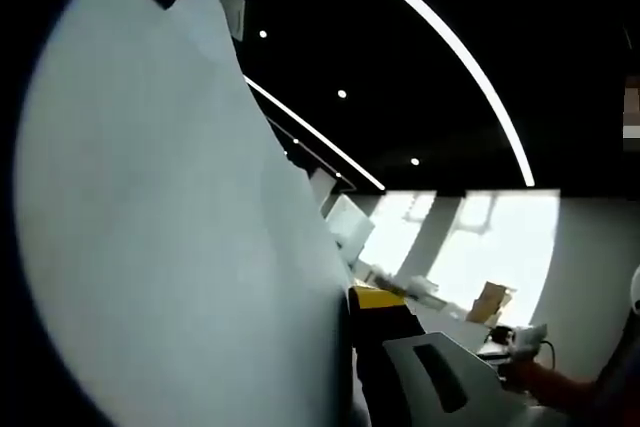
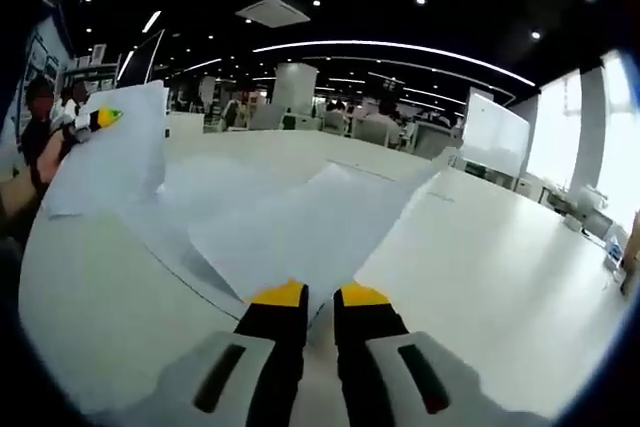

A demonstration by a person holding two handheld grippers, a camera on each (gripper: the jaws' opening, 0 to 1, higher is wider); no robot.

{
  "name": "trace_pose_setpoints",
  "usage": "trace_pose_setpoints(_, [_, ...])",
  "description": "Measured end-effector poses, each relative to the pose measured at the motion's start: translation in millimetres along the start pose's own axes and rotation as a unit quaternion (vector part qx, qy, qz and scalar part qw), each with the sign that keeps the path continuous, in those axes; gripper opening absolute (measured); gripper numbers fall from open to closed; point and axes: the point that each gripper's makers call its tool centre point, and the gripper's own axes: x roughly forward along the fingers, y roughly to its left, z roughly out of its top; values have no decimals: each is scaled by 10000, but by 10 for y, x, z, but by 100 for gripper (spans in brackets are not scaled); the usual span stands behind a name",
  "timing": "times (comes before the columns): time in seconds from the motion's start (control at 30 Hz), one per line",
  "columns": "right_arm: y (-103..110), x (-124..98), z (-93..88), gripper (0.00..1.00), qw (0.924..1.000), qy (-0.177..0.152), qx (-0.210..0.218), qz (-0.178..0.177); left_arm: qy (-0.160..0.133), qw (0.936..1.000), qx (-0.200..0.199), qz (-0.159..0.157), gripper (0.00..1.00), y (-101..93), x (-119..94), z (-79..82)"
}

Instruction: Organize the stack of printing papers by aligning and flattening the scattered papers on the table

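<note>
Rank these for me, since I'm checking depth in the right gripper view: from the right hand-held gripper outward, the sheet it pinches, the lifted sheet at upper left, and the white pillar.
1. Pinched paper sheet, at the right hand-held gripper.
2. Lifted paper sheet, upper left, over the table.
3. White pillar, far background, centre.

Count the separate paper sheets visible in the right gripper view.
3 at least: one sheet clamped in the right gripper, one lifted by the left gripper at far left, one flat on the table; more may lie underneath.
</note>
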Motion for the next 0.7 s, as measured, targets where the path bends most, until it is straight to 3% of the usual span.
trace_pose_setpoints(0.17, [-30, -11, -15, 0, 10000, 37, 62, -41, 8, 10000, -1, -1, 9, 2, 0, -1])
trace_pose_setpoints(0.7, [-38, -50, 29, 0, 9996, -95, 272, -6, 27, 10000, 14, 7, 9, -3, 3, -8])
